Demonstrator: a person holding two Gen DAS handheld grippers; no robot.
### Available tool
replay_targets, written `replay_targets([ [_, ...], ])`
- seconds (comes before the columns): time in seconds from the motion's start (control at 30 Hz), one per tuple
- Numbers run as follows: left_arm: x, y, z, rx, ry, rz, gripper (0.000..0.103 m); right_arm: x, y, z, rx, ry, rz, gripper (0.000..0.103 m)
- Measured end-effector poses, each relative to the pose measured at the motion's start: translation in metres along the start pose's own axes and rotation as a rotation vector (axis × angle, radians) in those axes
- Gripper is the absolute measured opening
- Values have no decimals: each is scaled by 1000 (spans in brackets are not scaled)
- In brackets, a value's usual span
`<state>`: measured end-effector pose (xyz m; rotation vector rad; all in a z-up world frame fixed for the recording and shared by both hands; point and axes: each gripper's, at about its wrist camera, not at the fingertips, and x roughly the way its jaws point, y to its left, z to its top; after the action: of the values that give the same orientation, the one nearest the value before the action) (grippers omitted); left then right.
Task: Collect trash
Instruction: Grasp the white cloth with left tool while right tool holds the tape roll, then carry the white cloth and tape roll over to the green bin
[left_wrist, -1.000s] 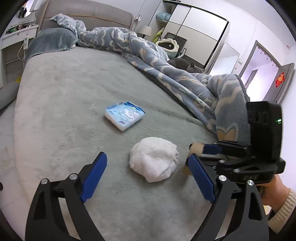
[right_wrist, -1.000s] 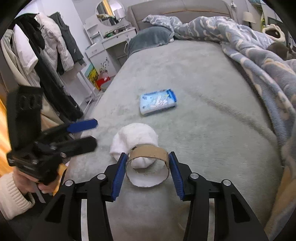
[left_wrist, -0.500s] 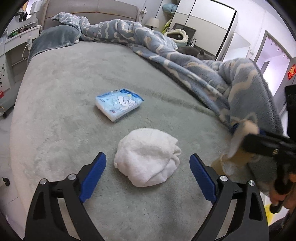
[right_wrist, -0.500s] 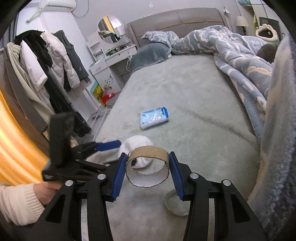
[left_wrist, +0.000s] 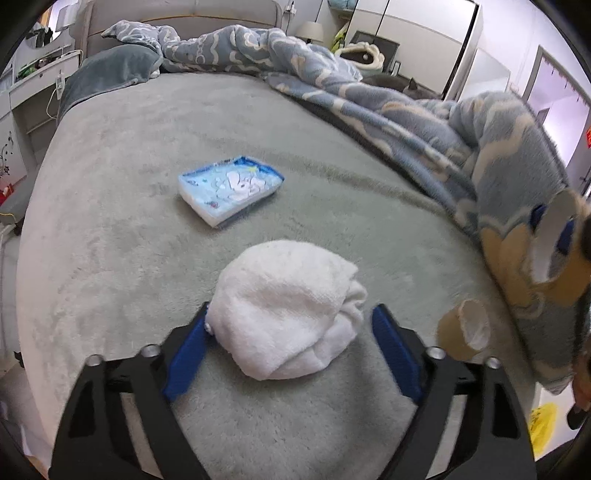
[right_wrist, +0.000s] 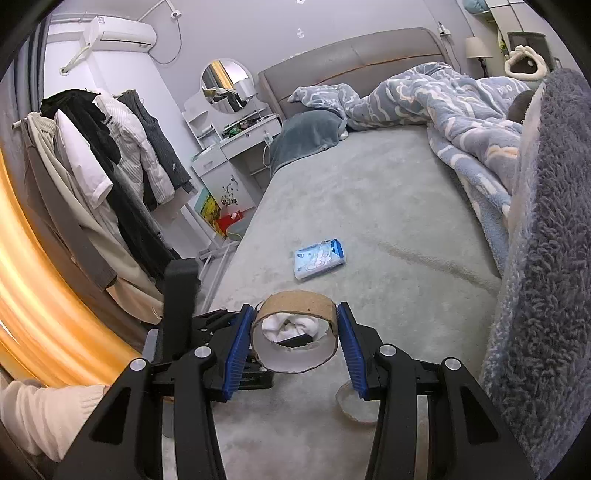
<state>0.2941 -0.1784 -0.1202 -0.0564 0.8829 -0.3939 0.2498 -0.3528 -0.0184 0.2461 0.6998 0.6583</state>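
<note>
Since a second ago the right gripper (right_wrist: 295, 338) has lifted its cardboard ring (right_wrist: 294, 341) clear of the bed (left_wrist: 122, 206) and drawn back toward the foot edge, while the left gripper (left_wrist: 288, 341) has pushed forward until its blue pads sit either side of the white wad (left_wrist: 286, 308).

Largest first: the grey bed takes up most of both views, flat and bare across its middle, so there is plenty of room to reach in from the foot. A blue patterned blanket (left_wrist: 424, 122) is heaped along the bed's right side and hangs over its corner, crowding the space where the right gripper works. Clothes on a rack (right_wrist: 110, 177) stand off the bed's left side, well apart from the work.

The tissue pack (left_wrist: 231, 188) lies farther up the bed, well apart from both grippers. Nearer, the white wad rests on the bed with the left gripper spread wide around it; the left pad seems to touch it, the right pad has a gap, so a squeeze looks like the next step. The right gripper is closed narrow on the ring, holding it by its outer wall in the air. A second ring (left_wrist: 463, 334) lies on the bed near the foot edge, just beside the hanging blanket, and could roll off if nudged.
</note>
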Motion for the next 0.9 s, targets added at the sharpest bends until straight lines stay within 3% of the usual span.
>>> replay_targets([
  [0.1,-2,0,1,4,-9,-9,66,-1,4,-1,2,4,1,47],
  [0.27,-11,0,-2,21,-18,-18,60,-8,5,-4,30,-9,-18,47],
  [0.57,-49,-6,-15,69,-45,-12,58,-17,16,-14,127,-66,-5,47],
  [0.9,-92,11,-32,47,-79,-10,58,-30,43,-39,199,-110,-21,47],
])
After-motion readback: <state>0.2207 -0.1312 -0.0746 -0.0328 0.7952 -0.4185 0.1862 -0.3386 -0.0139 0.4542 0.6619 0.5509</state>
